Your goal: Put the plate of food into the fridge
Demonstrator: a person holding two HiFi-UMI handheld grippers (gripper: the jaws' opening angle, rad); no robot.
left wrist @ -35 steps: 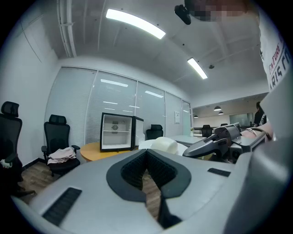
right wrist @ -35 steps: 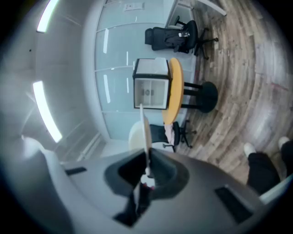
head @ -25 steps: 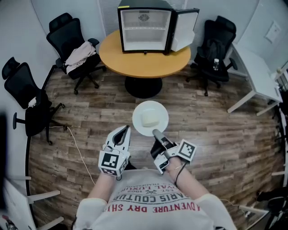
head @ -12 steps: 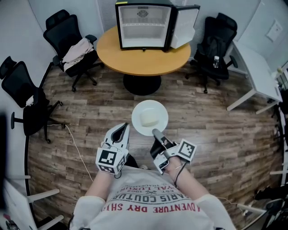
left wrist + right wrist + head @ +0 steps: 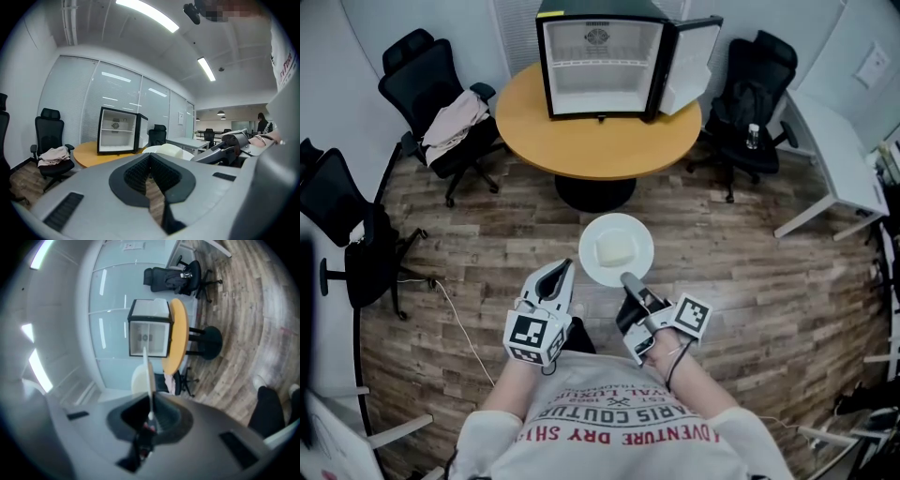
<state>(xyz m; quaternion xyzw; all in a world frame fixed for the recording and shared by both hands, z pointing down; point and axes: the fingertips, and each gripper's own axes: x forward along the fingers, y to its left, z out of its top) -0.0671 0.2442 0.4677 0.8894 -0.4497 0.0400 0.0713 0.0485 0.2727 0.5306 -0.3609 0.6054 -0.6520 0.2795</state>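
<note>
Currently my right tongs (image 5: 628,279) grip the plate (image 5: 616,247) by its rim; my left tongs (image 5: 560,272) are closed, empty. The fridge (image 5: 600,66) sits slightly nearer than before, so the approach is under way.

Fridge (image 5: 602,58) on round table (image 5: 600,141), door (image 5: 689,61) swung out on its right. Chair (image 5: 431,89) left of table, desk (image 5: 830,150) far right. Plate (image 5: 639,265), food (image 5: 612,249) on it, over floor (image 5: 741,272) before the table, rim in right gripper (image 5: 625,278). Left gripper (image 5: 558,274) just left of plate.
</note>
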